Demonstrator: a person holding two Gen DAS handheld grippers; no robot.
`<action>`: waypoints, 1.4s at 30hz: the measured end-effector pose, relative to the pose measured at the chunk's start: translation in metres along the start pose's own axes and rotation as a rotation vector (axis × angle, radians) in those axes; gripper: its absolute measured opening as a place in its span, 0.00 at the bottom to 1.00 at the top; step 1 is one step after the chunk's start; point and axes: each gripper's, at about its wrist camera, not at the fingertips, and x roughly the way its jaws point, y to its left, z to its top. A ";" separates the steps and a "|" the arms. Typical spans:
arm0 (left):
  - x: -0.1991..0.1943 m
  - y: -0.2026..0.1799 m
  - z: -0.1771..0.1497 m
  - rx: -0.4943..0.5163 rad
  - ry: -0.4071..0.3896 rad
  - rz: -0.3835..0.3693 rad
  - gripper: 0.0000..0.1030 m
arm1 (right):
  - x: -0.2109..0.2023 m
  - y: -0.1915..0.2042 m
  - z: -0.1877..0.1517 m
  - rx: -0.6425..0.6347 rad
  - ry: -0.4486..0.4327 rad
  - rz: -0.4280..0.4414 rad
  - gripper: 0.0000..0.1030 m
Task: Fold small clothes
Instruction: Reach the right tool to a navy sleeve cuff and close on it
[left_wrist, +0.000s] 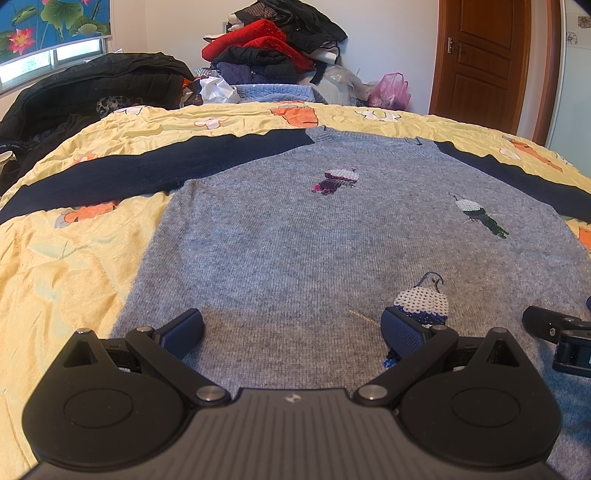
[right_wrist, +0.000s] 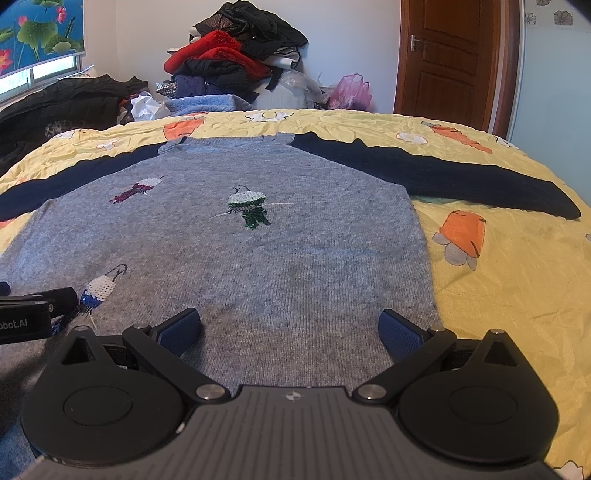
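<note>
A grey knit sweater (left_wrist: 295, 240) with navy sleeves and sequin bird patches lies flat, front up, on the yellow quilt; it also shows in the right wrist view (right_wrist: 277, 258). Its left sleeve (left_wrist: 110, 173) and right sleeve (right_wrist: 443, 177) are spread out to the sides. My left gripper (left_wrist: 291, 326) is open and empty over the hem on the left half. My right gripper (right_wrist: 290, 328) is open and empty over the hem on the right half. Each gripper shows at the edge of the other's view: the right one (left_wrist: 554, 332), the left one (right_wrist: 33, 314).
The yellow quilt (left_wrist: 55, 277) with carrot prints covers the bed. Black coats (left_wrist: 92, 85) lie at the far left. A pile of clothes (left_wrist: 273, 48) and a pink bag (left_wrist: 389, 90) sit beyond the bed. A wooden door (left_wrist: 480, 62) stands at the back right.
</note>
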 end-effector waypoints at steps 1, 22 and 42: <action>-0.001 0.000 0.000 0.002 -0.001 0.003 1.00 | 0.000 -0.001 0.001 0.000 0.001 0.001 1.00; 0.003 -0.001 0.000 0.004 0.000 0.003 1.00 | 0.060 -0.308 0.089 0.774 -0.208 0.066 0.97; 0.003 -0.001 -0.001 0.003 -0.001 0.003 1.00 | 0.102 -0.387 0.083 0.936 -0.268 -0.024 0.67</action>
